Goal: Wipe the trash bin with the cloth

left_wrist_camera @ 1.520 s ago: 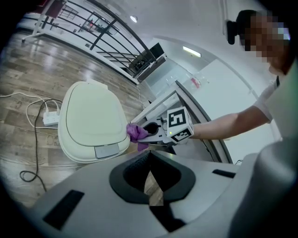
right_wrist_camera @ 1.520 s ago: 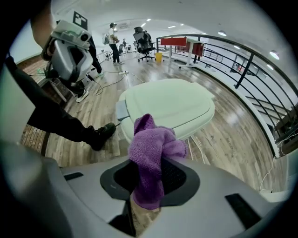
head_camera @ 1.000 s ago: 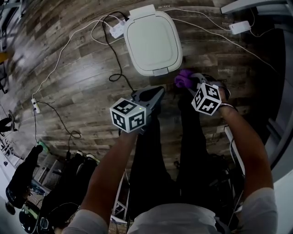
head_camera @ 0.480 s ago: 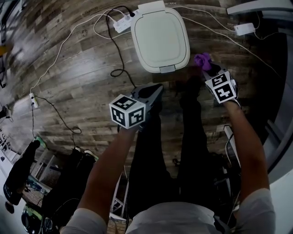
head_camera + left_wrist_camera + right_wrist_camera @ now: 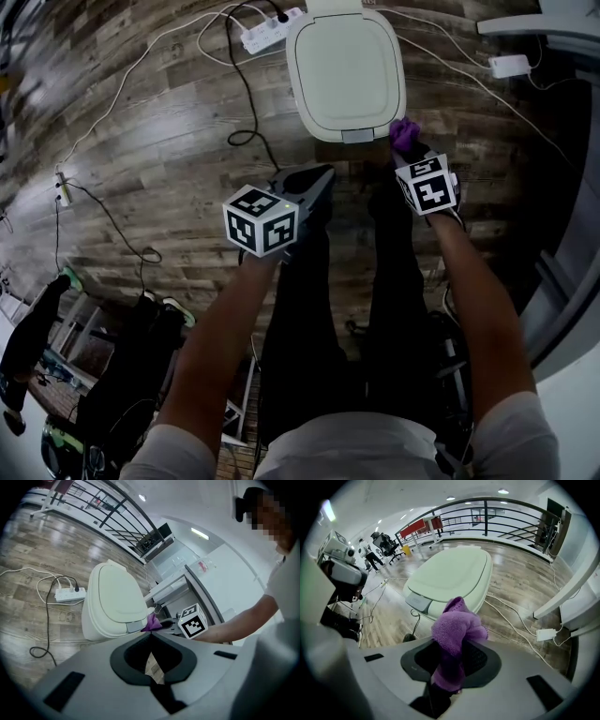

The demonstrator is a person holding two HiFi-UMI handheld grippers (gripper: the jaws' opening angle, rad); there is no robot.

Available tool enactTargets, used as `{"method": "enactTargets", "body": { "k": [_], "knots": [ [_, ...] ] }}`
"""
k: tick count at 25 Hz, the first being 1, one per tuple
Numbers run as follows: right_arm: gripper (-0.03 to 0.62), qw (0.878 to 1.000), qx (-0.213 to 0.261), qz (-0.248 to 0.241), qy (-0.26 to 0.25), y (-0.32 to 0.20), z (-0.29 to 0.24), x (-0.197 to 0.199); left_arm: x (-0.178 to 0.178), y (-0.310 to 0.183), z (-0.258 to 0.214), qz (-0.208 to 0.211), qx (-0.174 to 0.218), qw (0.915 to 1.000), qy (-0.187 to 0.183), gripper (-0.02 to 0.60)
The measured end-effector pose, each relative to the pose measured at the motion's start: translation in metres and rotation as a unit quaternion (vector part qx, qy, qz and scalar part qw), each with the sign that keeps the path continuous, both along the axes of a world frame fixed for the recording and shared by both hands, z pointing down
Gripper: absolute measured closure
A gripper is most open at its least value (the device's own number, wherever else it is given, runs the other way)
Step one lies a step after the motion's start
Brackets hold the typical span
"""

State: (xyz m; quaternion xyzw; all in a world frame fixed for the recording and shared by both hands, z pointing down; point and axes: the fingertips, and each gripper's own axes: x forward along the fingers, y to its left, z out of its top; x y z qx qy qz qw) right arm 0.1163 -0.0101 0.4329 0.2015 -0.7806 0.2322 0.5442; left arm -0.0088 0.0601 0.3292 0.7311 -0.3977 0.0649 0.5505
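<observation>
Purple cloth [image 5: 405, 134] beside trash bin [image 5: 347, 70]

We see a pale cream bin [image 5: 347, 70] on a floor [image 5: 159, 159] of grey-brown wood planks with streaky grain. Near the bin's right corner, the cloth [image 5: 457, 630] is bright purple knit.

The left gripper [image 5: 149, 637] and right gripper [image 5: 452, 641] are light grey, with black lining round the jaws. The left cube [image 5: 262, 223] and right cube [image 5: 427, 185] are white, printed with black square markers.

Left of the bin lies a white power strip [image 5: 272, 28], with a white cable [image 5: 103, 120] and a black cable [image 5: 249, 103]. Nearest us are black trousers [image 5: 319, 300] and a pale grey shirt [image 5: 347, 450]. Far off stand a black railing [image 5: 497, 513] and a red panel [image 5: 417, 527].
</observation>
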Motion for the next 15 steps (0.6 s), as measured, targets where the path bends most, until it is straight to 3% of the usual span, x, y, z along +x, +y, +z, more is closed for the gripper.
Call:
{"method": "enactTargets", "body": {
  "k": [15],
  "knots": [
    [0.484, 0.999, -0.025, -0.008, 0.026, 0.045, 0.002, -0.040, -0.032, 0.013, 0.003, -0.037, 0.001, 0.9993, 0.010, 0.577]
  ]
}}
